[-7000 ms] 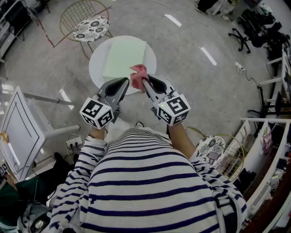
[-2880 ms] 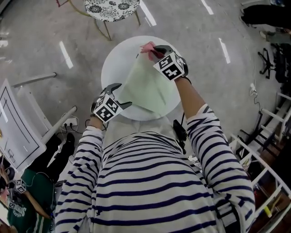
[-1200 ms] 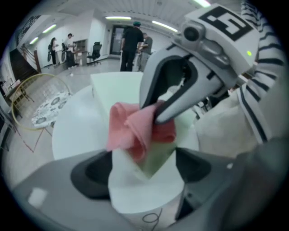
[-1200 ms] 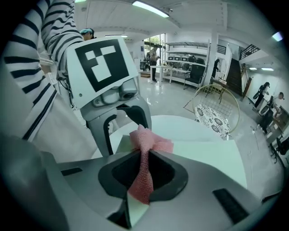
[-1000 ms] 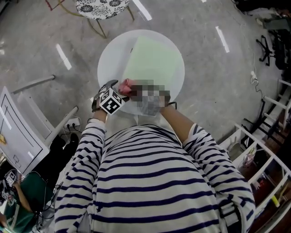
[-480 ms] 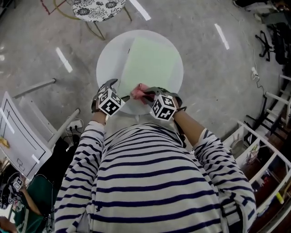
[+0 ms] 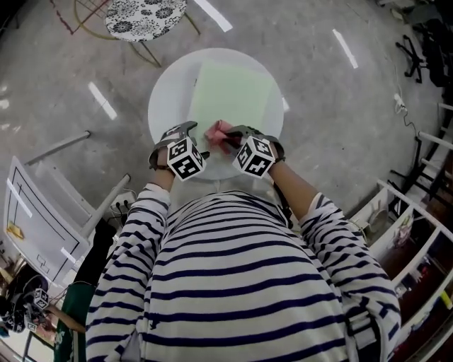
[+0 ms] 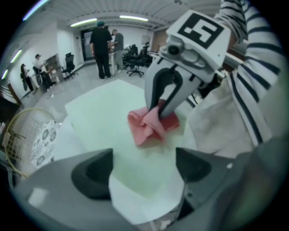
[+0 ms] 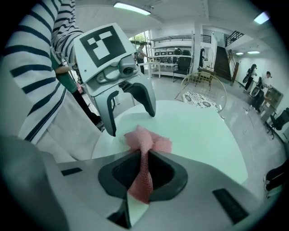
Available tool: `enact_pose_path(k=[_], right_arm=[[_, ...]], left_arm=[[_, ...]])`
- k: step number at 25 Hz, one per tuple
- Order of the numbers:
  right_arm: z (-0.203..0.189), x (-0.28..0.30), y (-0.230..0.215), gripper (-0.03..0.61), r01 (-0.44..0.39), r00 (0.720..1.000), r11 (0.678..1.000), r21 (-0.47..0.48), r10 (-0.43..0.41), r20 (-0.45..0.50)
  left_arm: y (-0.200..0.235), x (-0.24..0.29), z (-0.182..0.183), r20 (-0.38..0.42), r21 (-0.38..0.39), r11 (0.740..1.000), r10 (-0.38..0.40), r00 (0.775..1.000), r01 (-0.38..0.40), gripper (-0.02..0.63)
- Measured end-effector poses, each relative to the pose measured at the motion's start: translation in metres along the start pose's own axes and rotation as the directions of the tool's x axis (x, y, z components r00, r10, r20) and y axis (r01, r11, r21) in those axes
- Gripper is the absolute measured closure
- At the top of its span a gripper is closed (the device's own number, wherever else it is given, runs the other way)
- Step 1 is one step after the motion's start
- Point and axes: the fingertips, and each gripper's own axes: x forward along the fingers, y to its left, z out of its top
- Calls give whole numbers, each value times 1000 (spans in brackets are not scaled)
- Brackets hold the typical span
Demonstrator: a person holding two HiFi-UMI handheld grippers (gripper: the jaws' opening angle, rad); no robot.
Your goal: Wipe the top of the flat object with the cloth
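Right tongs [image 7: 226,136]: clamped on pink cloth [image 7: 216,131].
Left tongs [image 7: 198,140]: apart, empty, at sheet's 7 o'clock corner.
Pink cloth: touching green flat sheet [image 7: 233,95], 6 o'clock edge.
Green flat sheet: on round white table [image 7: 168,99].

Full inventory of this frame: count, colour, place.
table: 1, white, round, before the person
flat sheet: 1, pale green, on the table
cloth: 1, pink, on the sheet's near edge
chair: 1, patterned seat, beyond the table
whiteboard: 1, white, floor at left
bystanders: at least two, dark clothes, far background
left gripper: 1, grey, open, empty, left of cloth
right gripper: 1, grey, shut on the cloth
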Motion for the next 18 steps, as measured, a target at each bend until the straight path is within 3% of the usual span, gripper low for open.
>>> enact_pose_path(k=[6,18], right_arm=[[-3,-7,-53,535,94,996,996,7,-94,-7],[-3,-21,-154,537,232,972,972,-29,-234,-38]], left_arm=[[-2,4,-4,-53,64,998,-5,999,8,186],[1,5,-6,-91,87,996,-2,996,10,187]])
